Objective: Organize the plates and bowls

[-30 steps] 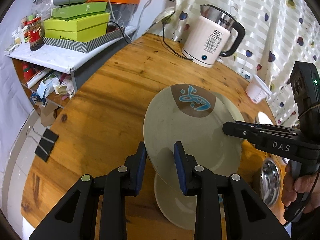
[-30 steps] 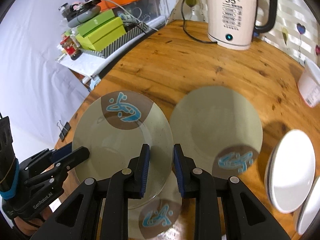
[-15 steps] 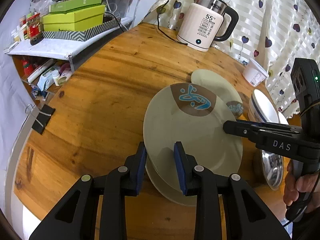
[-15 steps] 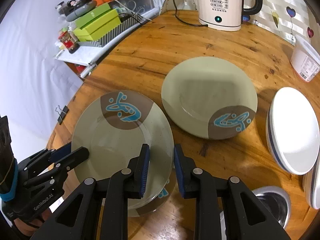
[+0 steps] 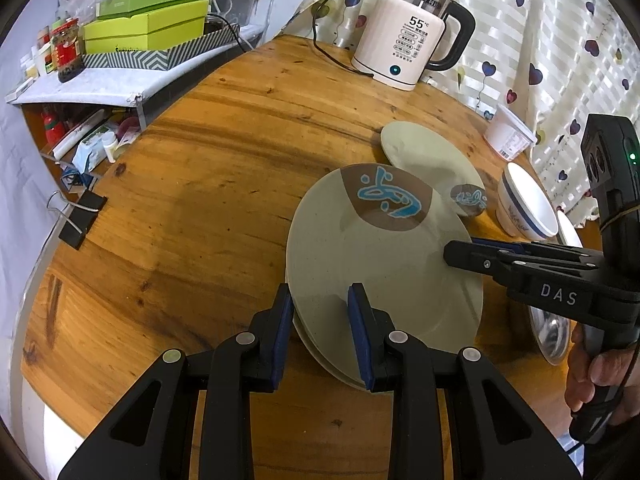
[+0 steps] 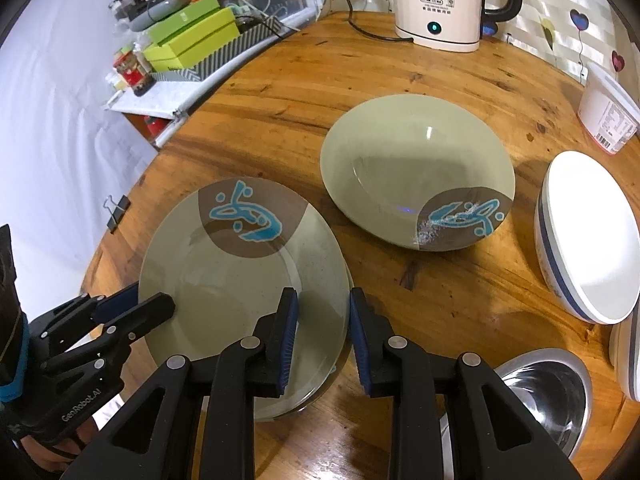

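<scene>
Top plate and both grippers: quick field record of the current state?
top plate: green, fish print, over another plate, nearly stacked
left gripper: straddles its rim
right gripper: straddles the opposite rim
second plate: alone on table
white bowl: right of second plate
steel bowl: near edge
kettle: far edge

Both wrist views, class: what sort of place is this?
Probably a home dining corner: a round wooden table with an electric kettle, patterned plates and heart-print curtains.

Kettle [image 5: 408,54] at table's [image 5: 224,168] far edge; binder clip [image 5: 82,220]; green boxes [image 5: 146,20].
</scene>
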`<state>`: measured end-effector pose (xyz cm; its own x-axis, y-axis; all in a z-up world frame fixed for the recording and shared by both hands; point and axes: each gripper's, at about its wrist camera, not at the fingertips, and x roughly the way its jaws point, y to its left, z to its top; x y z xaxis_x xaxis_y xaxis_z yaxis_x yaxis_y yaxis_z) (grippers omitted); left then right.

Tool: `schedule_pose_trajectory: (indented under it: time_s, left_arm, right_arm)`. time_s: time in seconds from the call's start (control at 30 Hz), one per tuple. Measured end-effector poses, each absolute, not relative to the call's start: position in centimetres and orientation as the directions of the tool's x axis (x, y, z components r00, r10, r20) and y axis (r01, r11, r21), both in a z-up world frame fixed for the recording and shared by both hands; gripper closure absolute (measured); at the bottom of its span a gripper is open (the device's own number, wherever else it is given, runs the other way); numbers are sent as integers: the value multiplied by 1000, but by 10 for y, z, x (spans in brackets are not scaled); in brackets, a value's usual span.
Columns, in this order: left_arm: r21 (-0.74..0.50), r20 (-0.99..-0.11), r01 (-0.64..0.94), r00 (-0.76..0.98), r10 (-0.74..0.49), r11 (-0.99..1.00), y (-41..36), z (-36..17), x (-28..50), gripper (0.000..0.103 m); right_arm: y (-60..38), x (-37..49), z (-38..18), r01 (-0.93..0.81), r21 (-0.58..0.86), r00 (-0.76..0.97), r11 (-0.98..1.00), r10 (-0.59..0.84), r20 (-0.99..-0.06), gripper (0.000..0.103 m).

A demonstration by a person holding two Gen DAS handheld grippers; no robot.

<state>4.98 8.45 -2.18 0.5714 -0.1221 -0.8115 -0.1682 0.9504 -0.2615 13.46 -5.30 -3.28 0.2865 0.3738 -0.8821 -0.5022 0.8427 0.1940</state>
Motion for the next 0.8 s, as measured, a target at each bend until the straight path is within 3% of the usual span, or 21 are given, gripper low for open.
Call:
schedule_pose_trajectory:
  time_s: [0.8]
  left_arm:
    - [-213,-824,-160,559,-90,964,74,-24,49,74]
  right_arm:
    - [-48,129,-39,-517,127,318,847,327,-890,73]
